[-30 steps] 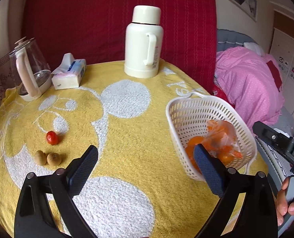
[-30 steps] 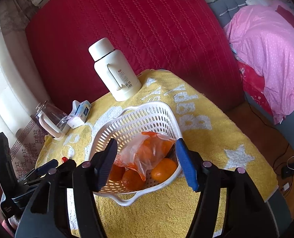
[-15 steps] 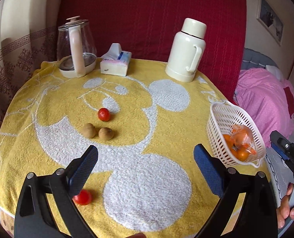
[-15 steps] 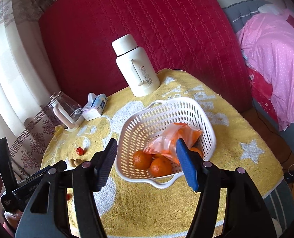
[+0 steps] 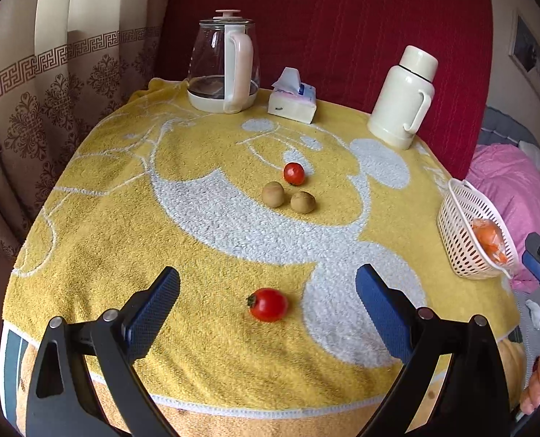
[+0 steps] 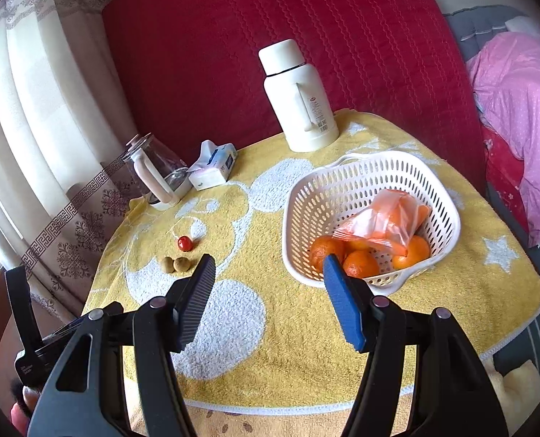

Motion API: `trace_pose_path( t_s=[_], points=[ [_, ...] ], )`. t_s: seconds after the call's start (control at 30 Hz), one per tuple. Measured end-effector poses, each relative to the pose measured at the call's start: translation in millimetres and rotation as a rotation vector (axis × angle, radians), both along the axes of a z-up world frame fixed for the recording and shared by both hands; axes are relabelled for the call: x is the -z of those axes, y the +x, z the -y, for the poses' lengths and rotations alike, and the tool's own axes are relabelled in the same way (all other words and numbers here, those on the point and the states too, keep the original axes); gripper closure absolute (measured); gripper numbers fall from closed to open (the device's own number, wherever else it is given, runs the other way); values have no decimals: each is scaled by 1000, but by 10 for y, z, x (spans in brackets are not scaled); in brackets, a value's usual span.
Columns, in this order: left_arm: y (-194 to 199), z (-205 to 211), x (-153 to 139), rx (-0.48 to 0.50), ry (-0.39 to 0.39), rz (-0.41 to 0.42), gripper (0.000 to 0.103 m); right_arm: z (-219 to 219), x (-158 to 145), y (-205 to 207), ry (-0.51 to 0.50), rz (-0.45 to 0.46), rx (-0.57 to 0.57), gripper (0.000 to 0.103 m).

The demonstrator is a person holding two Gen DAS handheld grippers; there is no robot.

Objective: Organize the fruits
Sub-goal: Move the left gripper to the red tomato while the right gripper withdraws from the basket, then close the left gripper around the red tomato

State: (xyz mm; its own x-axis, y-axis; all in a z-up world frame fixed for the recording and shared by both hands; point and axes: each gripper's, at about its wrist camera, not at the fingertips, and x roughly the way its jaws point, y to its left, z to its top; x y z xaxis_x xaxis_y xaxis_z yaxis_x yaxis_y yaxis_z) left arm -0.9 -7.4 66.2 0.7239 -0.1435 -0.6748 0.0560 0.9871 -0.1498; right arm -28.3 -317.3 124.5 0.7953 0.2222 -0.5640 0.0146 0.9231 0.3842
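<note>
The left gripper (image 5: 268,300) and right gripper (image 6: 270,300) are hovering with jaws spread wide, gripping nothing.

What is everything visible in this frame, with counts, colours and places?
cherry tomatoes: 2, red, one near the left gripper, one mid-cloth
small round fruits: 2, brown, beside the far tomato
basket: 1, white, right side of cloth
oranges: several, orange, in the basket
plastic bag: 1, orange-tinted, in the basket
thermos: 1, cream, back right
tissue pack: 1, white, back centre
kettle: 1, glass, pink handle, back left
cloth: 1, yellow-white, over table
left hand-held gripper: open
right hand-held gripper: open
</note>
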Motion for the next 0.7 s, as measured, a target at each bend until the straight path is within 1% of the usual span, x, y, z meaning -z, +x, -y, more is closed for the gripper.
trace_pose_path(
  t_s=[0.07,0.13,0.17,0.23,0.33,0.37,0.43,0.47,0.53,0.63,0.7],
  points=[
    [-50,-21,64,8,17,-5,7,-63,13,-6,-7,-4,-14,39],
    [-74,-32,143,19,18,-18,8,-123,28,-6,-8,-10,-25,39],
    [-79,-34,185,22,20,-29,11,-151,35,-7,-8,-14,-31,39],
    [-53,-21,269,34,22,-56,23,-202,36,0,-12,-17,-42,39],
    [-16,8,361,49,32,-71,32,-266,35,-18,-20,-17,-53,39],
    [3,20,386,57,31,-76,34,-283,38,-21,-20,-19,-56,39],
    [54,43,429,74,30,-86,43,-317,44,-18,-23,-23,-61,39],
    [89,45,450,77,26,-93,44,-331,45,-21,-26,-24,-64,39],
    [155,45,481,77,21,-102,51,-354,46,-33,-32,-25,-70,39],
    [224,66,515,87,21,-114,56,-370,64,-31,-36,-32,-77,39],
    [255,83,555,96,24,-126,57,-374,92,-8,-36,-41,-78,39]
  ],
)
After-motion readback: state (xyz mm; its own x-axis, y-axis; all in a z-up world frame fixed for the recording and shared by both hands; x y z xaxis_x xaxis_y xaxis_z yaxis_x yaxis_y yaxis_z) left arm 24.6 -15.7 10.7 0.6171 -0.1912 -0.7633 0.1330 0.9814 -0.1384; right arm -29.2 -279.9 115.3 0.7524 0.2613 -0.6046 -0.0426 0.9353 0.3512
